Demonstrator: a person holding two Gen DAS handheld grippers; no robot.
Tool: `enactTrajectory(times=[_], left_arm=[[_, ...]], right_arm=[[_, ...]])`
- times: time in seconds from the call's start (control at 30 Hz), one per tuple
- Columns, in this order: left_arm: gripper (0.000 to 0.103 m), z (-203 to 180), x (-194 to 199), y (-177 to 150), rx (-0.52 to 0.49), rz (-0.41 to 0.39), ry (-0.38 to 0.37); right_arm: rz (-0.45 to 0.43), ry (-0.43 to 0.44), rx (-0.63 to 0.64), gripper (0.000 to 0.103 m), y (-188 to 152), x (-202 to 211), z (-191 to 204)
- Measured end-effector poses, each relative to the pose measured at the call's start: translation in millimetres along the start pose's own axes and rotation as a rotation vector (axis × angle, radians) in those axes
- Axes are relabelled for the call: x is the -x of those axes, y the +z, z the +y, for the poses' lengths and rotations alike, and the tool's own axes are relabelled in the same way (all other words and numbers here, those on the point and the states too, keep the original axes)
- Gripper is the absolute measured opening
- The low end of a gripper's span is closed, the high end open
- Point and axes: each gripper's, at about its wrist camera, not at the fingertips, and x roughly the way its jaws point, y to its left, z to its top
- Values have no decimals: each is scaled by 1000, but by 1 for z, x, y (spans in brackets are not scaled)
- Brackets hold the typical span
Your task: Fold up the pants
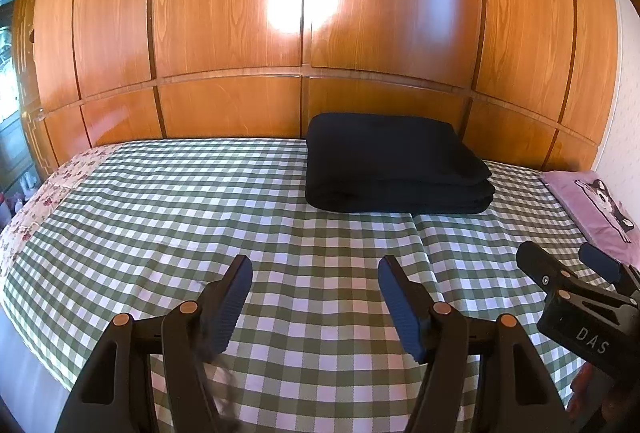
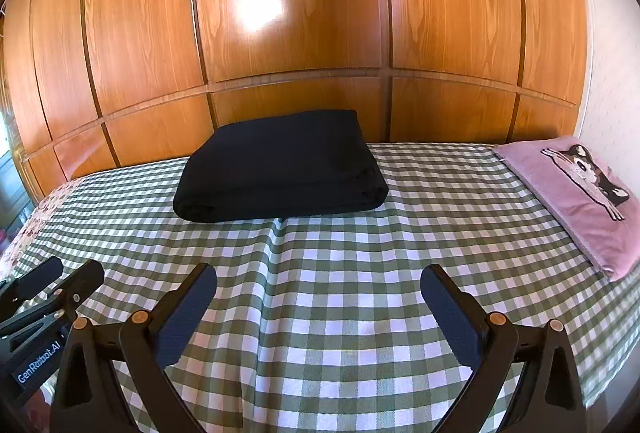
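Black fabric — the pants [image 1: 394, 163] — lies as a compact folded bundle on the far side of the checked bedspread [image 1: 200, 201], close to the wooden wardrobe [image 1: 304, 13] behind. Left gripper [image 1: 315, 269] hovers over the near bedspread, fingers spread wide, nothing between them; right gripper [image 2: 319, 279] likewise, empty. Both stand well apart from the bundle. Judgement: folding appears complete. If any tidying remains, approach low from the near edge, pinch only the top layer's corners, and press flat — avoid dragging the bedspread ridge [image 2: 272, 241]. Pink pillow [image 2: 580, 193] lies at the right, uninvolved.
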Motion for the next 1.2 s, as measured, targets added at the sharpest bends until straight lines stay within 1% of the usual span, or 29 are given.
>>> enactTrajectory(times=[0.77,1.03,1.2], left_arm=[[66,0,-3,-3,-4,14,0],[66,1,-10,-5,-2,40,0],[66,2,-18,-9,2,70,0]], right_arm=[[15,0,-3,102,-1,-3,2],[34,0,-7,102,-4,-9,2],[53,0,-9,102,-7,-14,1]])
